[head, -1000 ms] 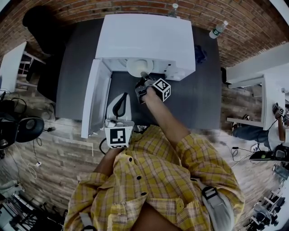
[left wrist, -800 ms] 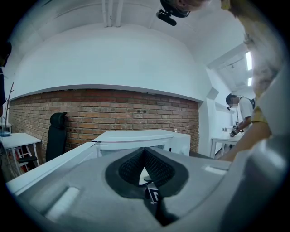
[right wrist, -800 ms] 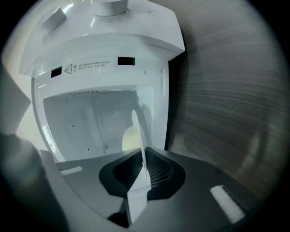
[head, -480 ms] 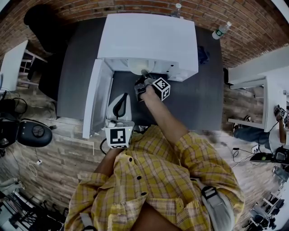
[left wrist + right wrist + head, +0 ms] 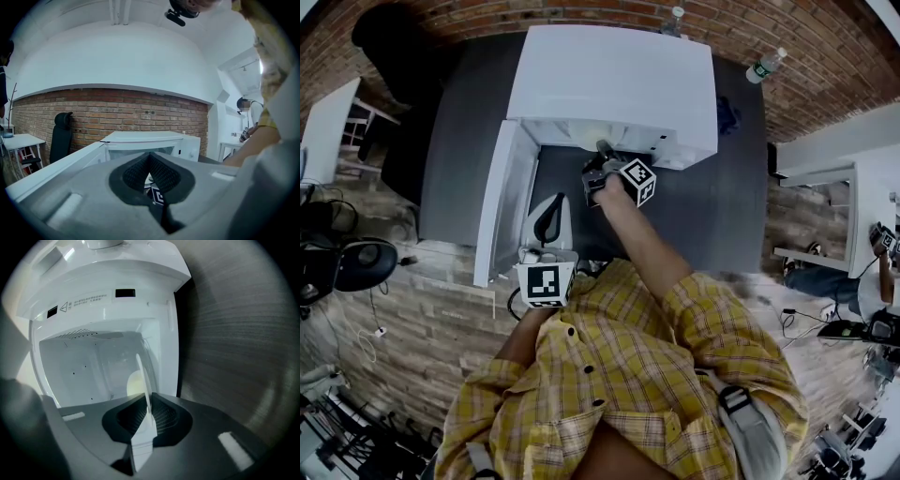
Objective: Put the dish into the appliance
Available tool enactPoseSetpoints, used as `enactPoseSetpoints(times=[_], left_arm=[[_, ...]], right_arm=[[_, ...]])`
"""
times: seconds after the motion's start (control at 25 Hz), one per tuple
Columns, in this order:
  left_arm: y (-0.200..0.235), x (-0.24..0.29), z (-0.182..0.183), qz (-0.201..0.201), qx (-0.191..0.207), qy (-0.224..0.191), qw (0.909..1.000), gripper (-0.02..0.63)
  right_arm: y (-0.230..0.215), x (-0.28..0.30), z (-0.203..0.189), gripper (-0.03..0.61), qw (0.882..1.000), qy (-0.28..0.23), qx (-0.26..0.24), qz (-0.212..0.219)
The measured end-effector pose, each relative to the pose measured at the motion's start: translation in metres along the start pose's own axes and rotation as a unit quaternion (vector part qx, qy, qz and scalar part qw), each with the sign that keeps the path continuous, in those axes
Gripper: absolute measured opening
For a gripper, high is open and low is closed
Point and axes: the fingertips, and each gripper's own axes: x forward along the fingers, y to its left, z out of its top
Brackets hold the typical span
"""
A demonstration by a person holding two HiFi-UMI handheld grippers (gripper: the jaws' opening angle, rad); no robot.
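Label (image 5: 89,300) on microwave (image 5: 140,273): warning triangle + print too small to read. Right gripper (image 5: 149,416) jaws clamp dish (image 5: 143,380) rim; dish stands edge-on btwn them, reaching fwd into cavity (image 5: 79,366). Left gripper (image 5: 150,172) jaws together, empty.

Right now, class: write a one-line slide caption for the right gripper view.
The right gripper clamps a thin white dish, seen edge-on, pointing it into the open white appliance.
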Motion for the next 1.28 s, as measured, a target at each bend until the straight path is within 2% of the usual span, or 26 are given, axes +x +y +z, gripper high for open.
enactPoseSetpoints(times=[0.24, 0.36, 0.68, 1.16, 1.28], left_arm=[[-0.001, 0.001, -0.001, -0.007, 0.002, 0.003, 1.0000, -0.001], [0.000, 0.000, -0.003, -0.007, 0.000, 0.005, 1.0000, 0.000], [-0.005, -0.001, 0.000, -0.012, 0.000, 0.004, 0.9999, 0.000], [-0.016, -0.010, 0.008, -0.023, 0.005, -0.008, 0.9997, 0.000], [-0.022, -0.015, 0.012, -0.028, 0.008, -0.013, 0.9995, 0.000]], right_arm=[[0.003, 0.001, -0.001, 0.043, 1.000, 0.013, -0.004, 0.014], [0.003, 0.000, -0.001, 0.078, 1.000, 0.016, -0.011, 0.012], [0.003, -0.009, 0.001, 0.092, 1.000, 0.018, -0.016, 0.010], [0.005, -0.036, -0.003, 0.080, 0.999, 0.027, -0.026, 0.020], [0.010, -0.046, -0.004, 0.058, 0.999, 0.028, -0.029, 0.027]])
